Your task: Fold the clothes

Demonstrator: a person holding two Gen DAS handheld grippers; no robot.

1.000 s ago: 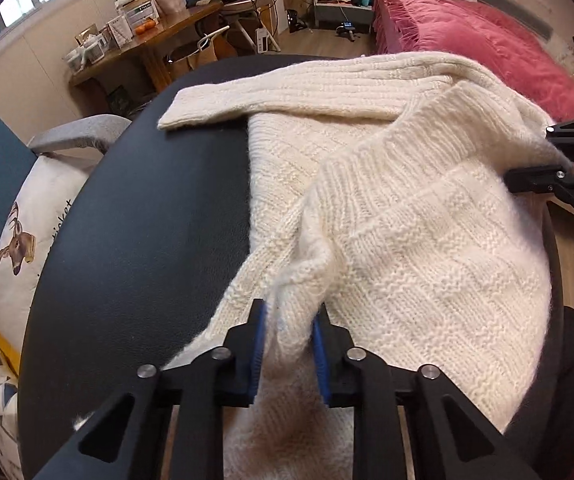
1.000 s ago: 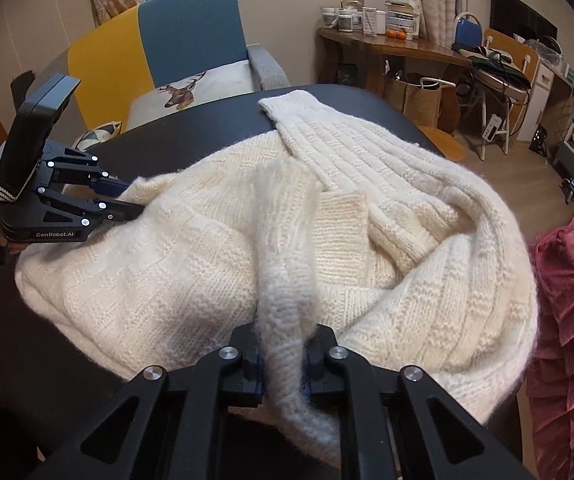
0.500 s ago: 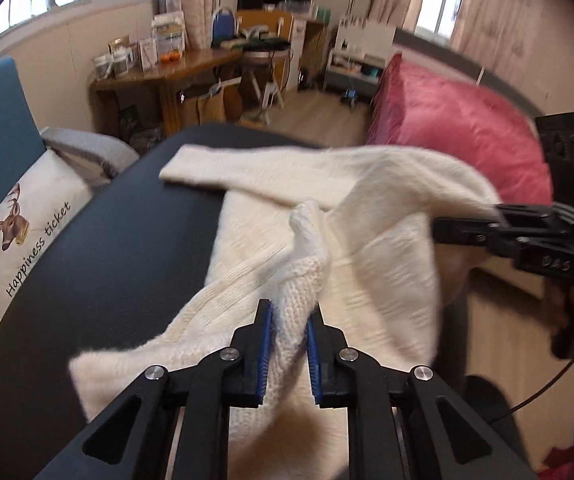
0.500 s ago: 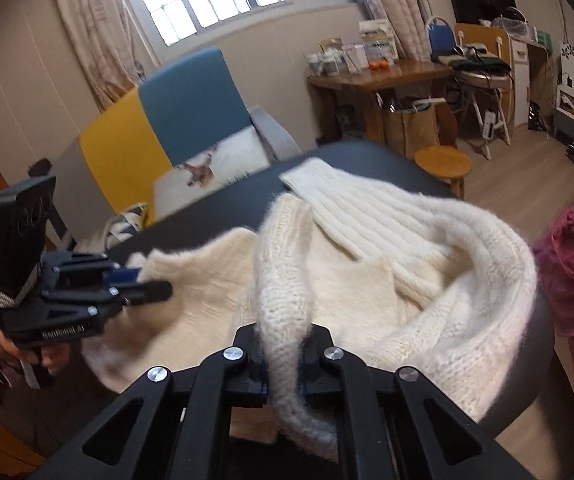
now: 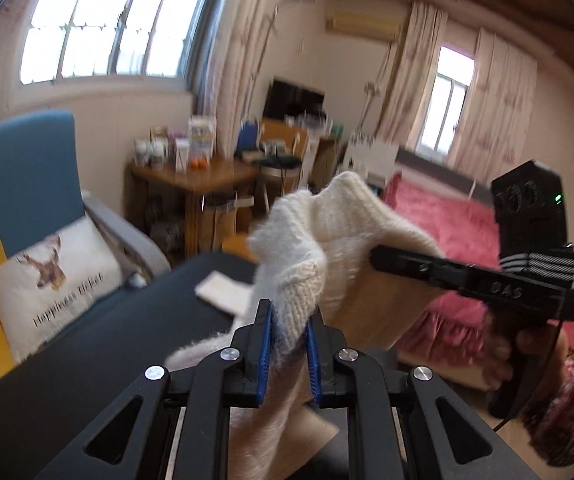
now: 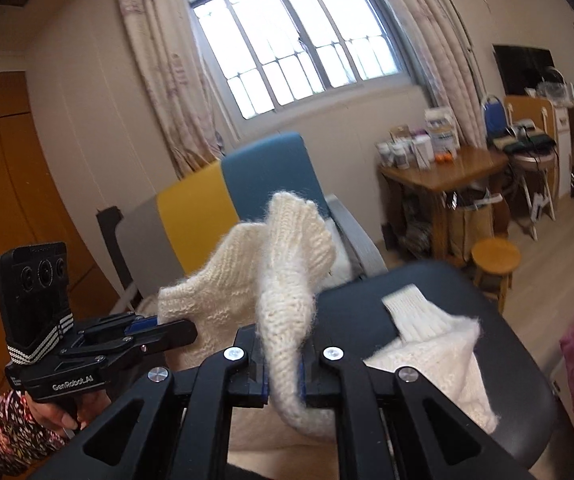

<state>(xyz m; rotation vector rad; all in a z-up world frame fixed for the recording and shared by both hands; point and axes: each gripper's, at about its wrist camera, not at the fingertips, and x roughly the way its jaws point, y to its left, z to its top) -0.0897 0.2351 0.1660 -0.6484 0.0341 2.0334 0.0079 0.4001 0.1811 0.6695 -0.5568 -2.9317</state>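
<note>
Holding: left hand-held gripper [image 5: 286, 354] is clenched on a thick knit edge of the cream sweater [image 5: 327, 236], fabric squeezed between its blue pads.
Other side: right hand-held gripper [image 6: 283, 370] is clamped on another bunched edge of the same sweater, so both ends are pinched tight.
Sweater spot: top part hangs in the air above the dark surface [image 5: 99, 332]; one ribbed sleeve cuff [image 6: 411, 312] lies on the surface, on the side toward the wooden stool [image 6: 495, 258].
Step, my guess: lifting it up to shake it flat before the first fold.
Risk 1: that trailing sleeve could drag or catch on the surface edge and twist the body, giving a lopsided fold.
Risk 2: both grips are on rolled-up bunches rather than clean corners, so the chunky knit could slip out if it gets snapped hard.
Risk 3: heavy knit sagging between the two grips might stretch.
</note>
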